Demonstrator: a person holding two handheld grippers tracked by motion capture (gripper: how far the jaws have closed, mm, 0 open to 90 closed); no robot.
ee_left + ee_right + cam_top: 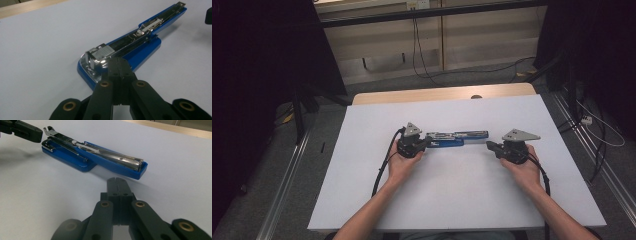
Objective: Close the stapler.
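Closed left fingers (119, 65) press against the chrome end of the opened blue plastic and steel stapler (132, 43); right fingers (117, 182), closed and empty, sit just short of its far end. Judged rigid, moderately heavy, slick metal, hinge loose; grip the blue base on the white table (452, 195).

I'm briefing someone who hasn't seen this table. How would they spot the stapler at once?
Look at the white table, at the stretch between the person's two hands. There the stapler lies swung fully open, flat, between the left gripper and the right gripper, both shut. It is the one bright blue thing there, with a shiny metal staple channel showing on top.
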